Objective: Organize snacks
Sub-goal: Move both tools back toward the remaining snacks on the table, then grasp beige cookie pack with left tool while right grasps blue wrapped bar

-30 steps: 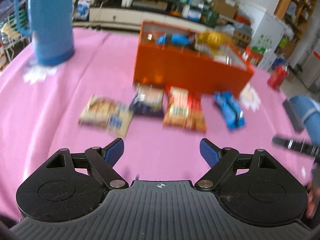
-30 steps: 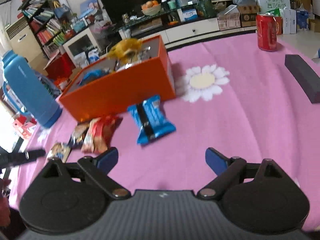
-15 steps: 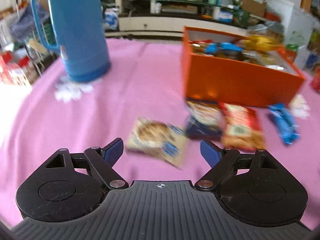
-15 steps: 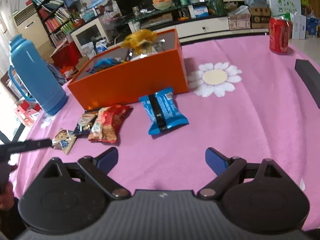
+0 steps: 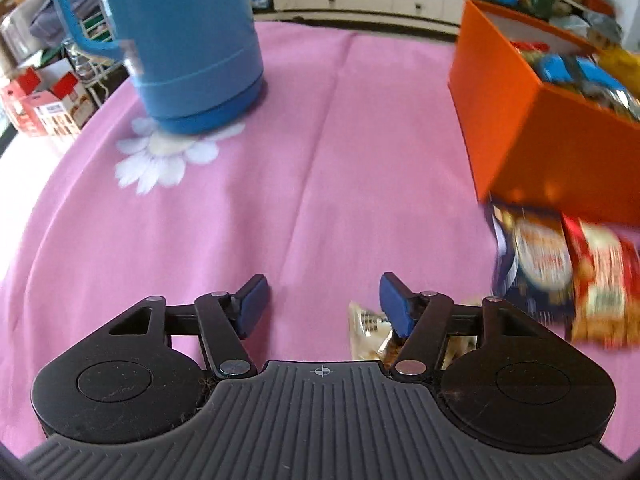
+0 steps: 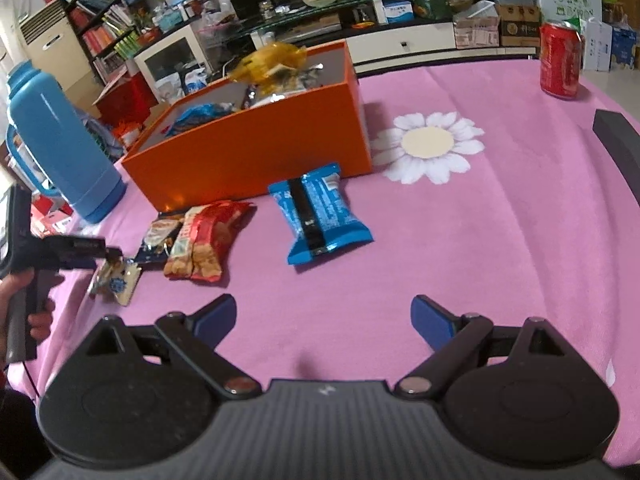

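A small beige snack packet (image 5: 366,326) lies on the pink cloth, mostly under my left gripper's right finger, with one edge poking into the gap. My left gripper (image 5: 322,304) is closing, and its pads do not press the packet. Seen from the right wrist view, the left gripper's tip (image 6: 108,254) hovers over that packet (image 6: 118,282). A dark blue packet (image 5: 532,256) and a red packet (image 5: 600,280) lie before the orange box (image 5: 520,140), which holds several snacks. A blue packet (image 6: 320,216) lies ahead of my right gripper (image 6: 324,316), which is open and holds nothing.
A tall blue thermos (image 5: 180,40) stands at the far left on a daisy print. A red can (image 6: 560,64) stands at the far right, and a dark grey block (image 6: 620,140) lies along the right edge. A hand (image 6: 24,300) holds the left gripper's handle.
My left gripper swung left and sank onto the beige packet, which now sits at its right finger, and its jaws have narrowed. The right gripper has stayed in place, still wide.
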### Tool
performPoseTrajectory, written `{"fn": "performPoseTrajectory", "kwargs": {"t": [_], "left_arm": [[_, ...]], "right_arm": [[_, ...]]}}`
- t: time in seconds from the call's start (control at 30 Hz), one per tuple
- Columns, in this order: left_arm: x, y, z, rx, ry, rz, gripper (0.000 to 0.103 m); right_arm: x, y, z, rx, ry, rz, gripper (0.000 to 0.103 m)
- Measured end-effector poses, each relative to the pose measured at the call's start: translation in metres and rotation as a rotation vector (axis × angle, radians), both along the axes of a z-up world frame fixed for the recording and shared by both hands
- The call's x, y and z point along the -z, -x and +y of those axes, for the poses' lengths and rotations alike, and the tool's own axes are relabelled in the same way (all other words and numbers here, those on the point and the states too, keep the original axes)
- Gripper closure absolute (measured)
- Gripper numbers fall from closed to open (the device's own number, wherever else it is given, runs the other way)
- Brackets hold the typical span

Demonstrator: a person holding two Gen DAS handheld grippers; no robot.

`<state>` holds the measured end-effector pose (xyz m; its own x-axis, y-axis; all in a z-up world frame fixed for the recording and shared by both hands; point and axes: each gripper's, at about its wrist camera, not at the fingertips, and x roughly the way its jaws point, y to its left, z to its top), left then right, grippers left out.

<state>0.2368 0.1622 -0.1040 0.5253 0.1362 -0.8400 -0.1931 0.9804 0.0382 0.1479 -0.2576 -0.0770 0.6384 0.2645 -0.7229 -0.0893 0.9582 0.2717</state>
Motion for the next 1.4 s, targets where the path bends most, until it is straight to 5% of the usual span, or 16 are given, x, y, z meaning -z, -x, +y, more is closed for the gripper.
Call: {"fn": "performPoseTrajectory", "kwargs": {"t": [0.4,0.47,0.6,0.7,0.87,1.1,1.33,1.4], "left_arm": [[-0.011,0.111,-0.046,0.113,0.011,0.013,0.052],[-0.023,0.114,-0.047,0.060,0.088,-0.022,0.034],[-0.036,0.103,-0.063,0.039,0.204,-0.079,0.021],[-0.023,0.082,-0.083,0.055,0.134,-0.039,0.033],[-0.004,0.079,-0.093,0.104,0.092,-0.006,0.077],[-0.002,0.095,-0.066,0.067,0.096,-0.009,0.077],[-0.003,0.094,-0.068,0.058,0.080,-0.002,0.075],[-0.003,0.094,-0.070,0.068,0.066,-0.002,0.075]], "right_arm": [[-0.010,0.010,0.013,-0.041,-0.023,-0.018,0.011],[-0.014,0.012,0.011,-0.037,-0.019,-0.033,0.011],[-0.011,0.007,0.004,-0.009,-0.032,-0.024,0.011],[-0.004,0.006,0.003,-0.004,-0.039,-0.003,0.011],[-0.002,0.006,-0.003,0.005,-0.031,0.001,0.011],[-0.001,-0.011,-0.006,0.017,-0.028,-0.016,0.011],[0.012,-0.089,0.042,-0.094,0.144,-0.076,0.012],[0.022,-0.108,0.054,-0.119,0.199,-0.068,0.031]]}}
